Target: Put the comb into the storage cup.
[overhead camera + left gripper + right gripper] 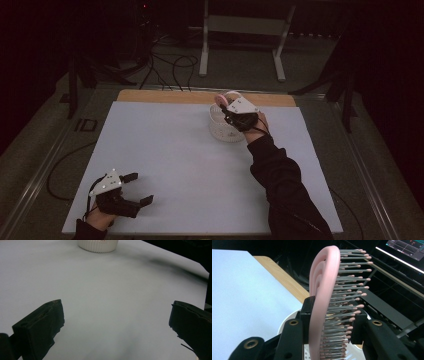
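1. My right gripper (235,114) has its fingers (308,312) clamped on the pink plastic hairbrush with grey bristles (324,297), held upright over the white perforated plastic basket (220,131), I judge so it can go in head-up.
2. My left gripper (131,189) rests near the front-left corner, fingers (40,327) wide apart and holding nothing, clear of the work.
3. The basket stands near the far edge of the pale blue worktop (175,165); open room lies everywhere nearer me.

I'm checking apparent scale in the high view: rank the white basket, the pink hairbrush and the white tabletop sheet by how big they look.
1. White tabletop sheet, by far.
2. White basket.
3. Pink hairbrush, mostly hidden by the right gripper holding it, so its true extent is unsure.
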{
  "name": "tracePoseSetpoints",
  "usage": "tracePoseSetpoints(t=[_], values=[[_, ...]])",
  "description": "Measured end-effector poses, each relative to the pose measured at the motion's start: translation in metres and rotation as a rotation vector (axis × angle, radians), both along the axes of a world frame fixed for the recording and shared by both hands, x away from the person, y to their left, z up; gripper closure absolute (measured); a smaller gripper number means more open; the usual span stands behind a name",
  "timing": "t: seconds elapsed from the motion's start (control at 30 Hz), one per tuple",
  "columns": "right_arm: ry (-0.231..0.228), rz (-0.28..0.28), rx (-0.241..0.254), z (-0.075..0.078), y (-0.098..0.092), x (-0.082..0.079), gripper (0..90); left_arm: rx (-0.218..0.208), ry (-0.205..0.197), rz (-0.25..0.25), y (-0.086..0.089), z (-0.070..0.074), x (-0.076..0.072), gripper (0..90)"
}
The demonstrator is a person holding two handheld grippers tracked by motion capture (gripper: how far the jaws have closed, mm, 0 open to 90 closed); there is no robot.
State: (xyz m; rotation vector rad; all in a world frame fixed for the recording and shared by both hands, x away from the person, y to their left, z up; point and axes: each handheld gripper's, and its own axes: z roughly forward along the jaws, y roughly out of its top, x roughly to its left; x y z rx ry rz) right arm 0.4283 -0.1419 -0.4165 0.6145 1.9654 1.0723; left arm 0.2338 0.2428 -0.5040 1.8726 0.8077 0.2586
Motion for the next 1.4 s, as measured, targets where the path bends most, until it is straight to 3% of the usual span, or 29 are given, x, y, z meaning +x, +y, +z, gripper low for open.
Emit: tracePoseSetpoints(t=[0.23,0.93,1.13,1.4], values=[[0.014,0.001,-0.014,-0.009,0.005,0.000,64.7,-0.002,-0.001,0.000,0.000,0.000,0.000,0.2],[0.006,0.025,-0.040,-0.018,0.016,-0.014,61.8,-0.001,-0.001,0.001,0.000,0.000,0.000,0.2],[0.005,0.059,-0.032,-0.023,0.018,-0.017,58.7,-0.002,-0.002,-0.002,0.001,0.000,0.000,0.2],[-0.009,0.082,-0.061,-0.028,0.019,-0.020,58.1,-0.002,-0.001,-0.002,0.000,0.000,0.000,0.2]])
